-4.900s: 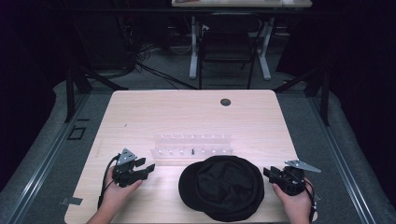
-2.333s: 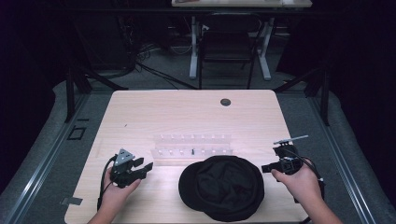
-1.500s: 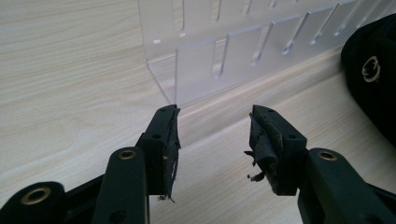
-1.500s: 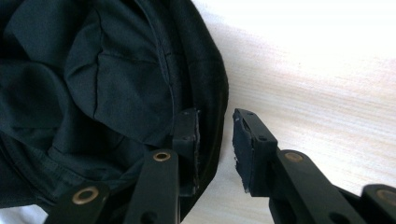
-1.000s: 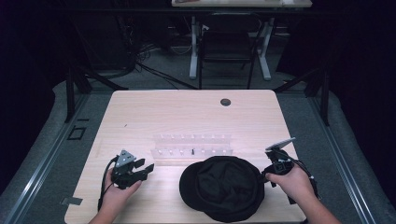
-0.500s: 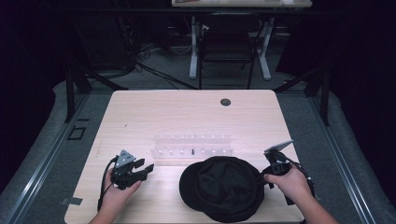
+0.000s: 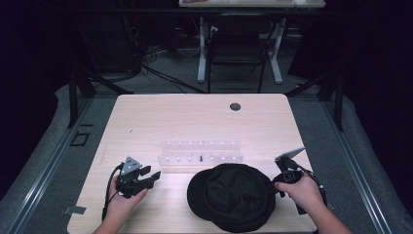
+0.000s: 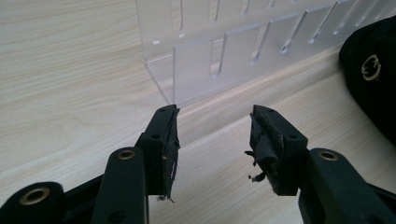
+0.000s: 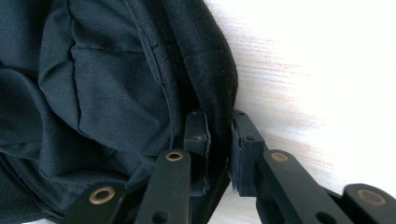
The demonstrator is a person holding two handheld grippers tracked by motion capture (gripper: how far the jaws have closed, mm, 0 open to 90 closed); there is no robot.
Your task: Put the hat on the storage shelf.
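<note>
Black fabric of a cap [image 7: 233, 196] lay low and centre in the high view, on the pale wooden counter [image 7: 195, 117]. At lower right, the right tool [image 7: 273, 183] was clamped on the cap's edge, its jaws nearly together. At lower left, the left tool [image 7: 152, 177] gaped wide, holding nothing, near a clear acrylic rack [image 7: 200, 152].

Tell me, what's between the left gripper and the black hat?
Just bare table. In the high view, nothing sits between the left gripper and the hat.
</note>
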